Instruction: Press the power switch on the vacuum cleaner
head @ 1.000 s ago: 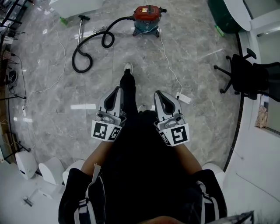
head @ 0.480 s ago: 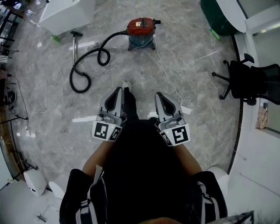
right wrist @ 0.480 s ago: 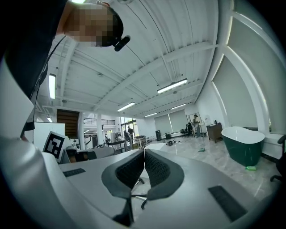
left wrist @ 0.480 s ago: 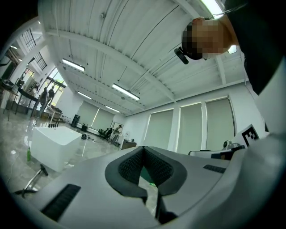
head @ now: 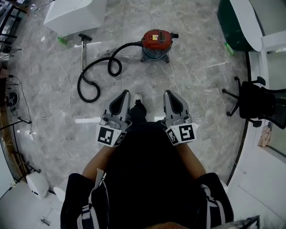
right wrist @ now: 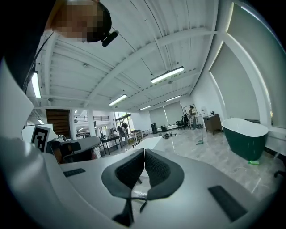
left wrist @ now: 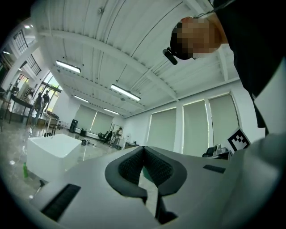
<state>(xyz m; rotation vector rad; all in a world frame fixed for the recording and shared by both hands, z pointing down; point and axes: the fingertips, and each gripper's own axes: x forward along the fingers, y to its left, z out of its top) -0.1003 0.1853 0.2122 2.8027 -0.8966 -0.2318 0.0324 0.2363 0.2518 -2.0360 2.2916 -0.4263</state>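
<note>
The red vacuum (head: 156, 41) stands on the marble floor (head: 201, 76) ahead of the person, well apart from both grippers, its black hose (head: 96, 74) curling away to the left toward a white box (head: 76, 13). The left gripper (head: 123, 93) and the right gripper (head: 170, 93) are held side by side above the person's legs, a shoe (head: 137, 97) showing between them. Each has its jaws closed tip to tip with nothing between them, and neither touches the vacuum
</note>
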